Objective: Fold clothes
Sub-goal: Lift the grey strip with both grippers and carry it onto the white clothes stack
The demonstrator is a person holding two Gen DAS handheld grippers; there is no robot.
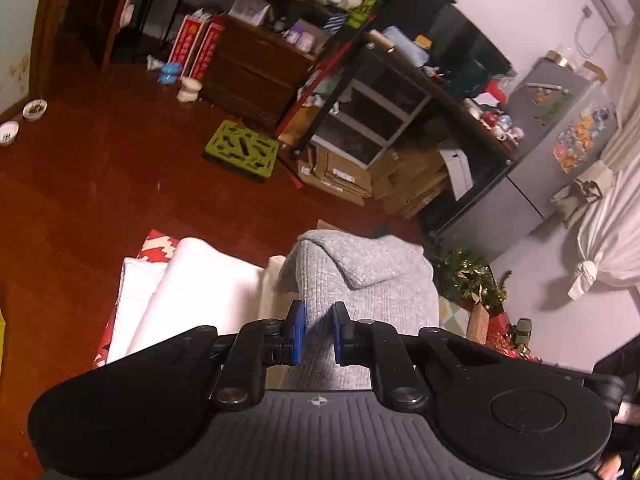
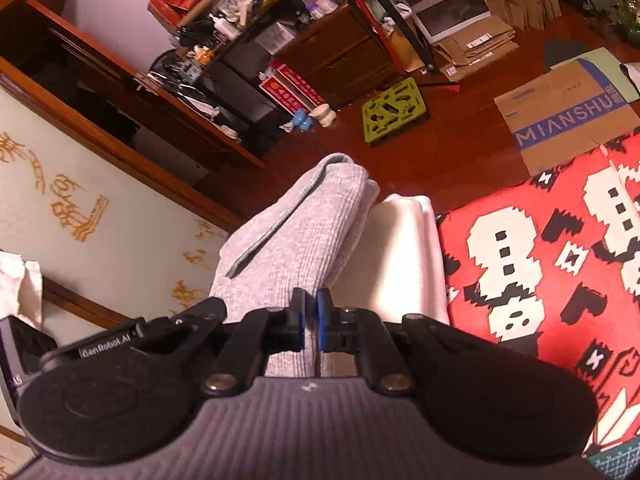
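**Desk:** Left wrist view first. What does it show?

**Photographer:** The left gripper [image 1: 319, 332], its blue-padded fingers [image 1: 297, 330] a small way apart with the grey knit garment [image 1: 360, 280] running between them. The pads look close to the cloth, but whether they pinch it or only bracket it cannot be told from here. The knit is already doubled over, one flap draped across its top, and it lies beside a stack of white folded cloth [image 1: 192, 280] on a red patterned blanket [image 1: 158, 242]. A wooden floor [image 1: 100, 184] and cluttered shelves fill the background.

**Desk:** And the right wrist view?

**Photographer:** The right gripper [image 2: 311, 322] has its fingers nearly together, only a thin slit between the pads, at the near edge of the same grey knit garment [image 2: 296, 232]. If anything is caught there it is no more than a layer of cloth, and I cannot tell. The white folded cloth [image 2: 400, 256] sits just beside the knit, the red patterned blanket [image 2: 540, 260] stretching away to the right, a flattened cardboard box [image 2: 568, 116] on the floor beyond.

**Desk:** How far along is the folding?

**Photographer:** By my reading, well along: the grey piece is a compact, layered bundle rather than spread flat, and the white pile looks finished. It fits either a last fold being pressed or a folded bundle being set beside the pile.
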